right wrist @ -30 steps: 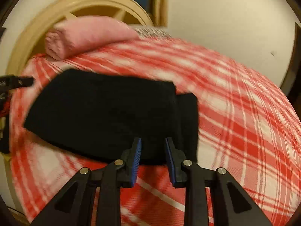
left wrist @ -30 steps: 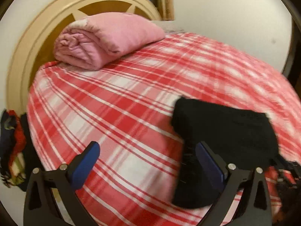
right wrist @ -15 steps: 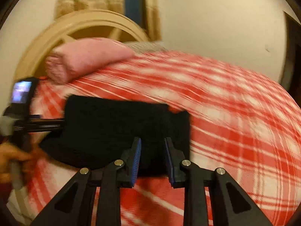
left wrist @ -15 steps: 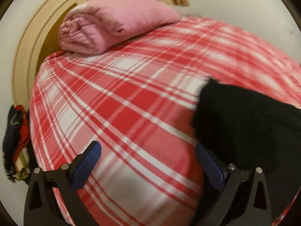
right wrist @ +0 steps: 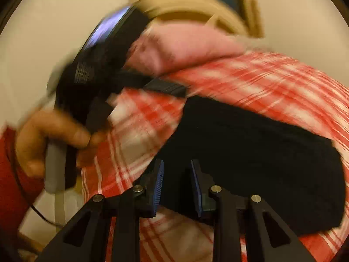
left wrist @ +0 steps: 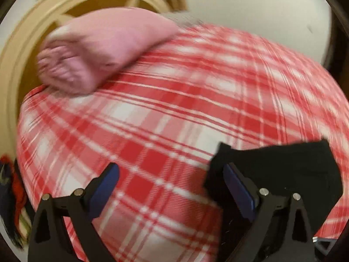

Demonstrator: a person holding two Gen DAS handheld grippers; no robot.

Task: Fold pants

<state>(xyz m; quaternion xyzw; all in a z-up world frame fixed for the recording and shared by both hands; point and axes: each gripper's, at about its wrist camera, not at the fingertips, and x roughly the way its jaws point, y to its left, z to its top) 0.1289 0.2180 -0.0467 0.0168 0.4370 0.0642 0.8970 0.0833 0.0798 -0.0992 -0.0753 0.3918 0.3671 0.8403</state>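
Observation:
The black pants (right wrist: 250, 157) lie folded into a compact stack on the red and white plaid bed cover (left wrist: 174, 113). In the left wrist view they (left wrist: 283, 170) sit at the lower right, behind my right finger. My left gripper (left wrist: 171, 184) is wide open and empty over the cover, to the left of the pants. My right gripper (right wrist: 177, 184) stands at the near edge of the pants with its jaws a narrow gap apart and nothing clamped between them. The left gripper (right wrist: 104, 69), held in a hand, shows blurred in the right wrist view.
A folded pink blanket (left wrist: 104, 48) lies at the head of the bed against the round tan headboard (left wrist: 65, 4). Dark and red clothes (left wrist: 11, 200) hang off the left bed edge. A white wall (left wrist: 250, 6) is behind.
My left gripper has pulled back and away from the pants, still open. The right gripper has swung left and closer to the pants' near edge. Both views are motion-blurred.

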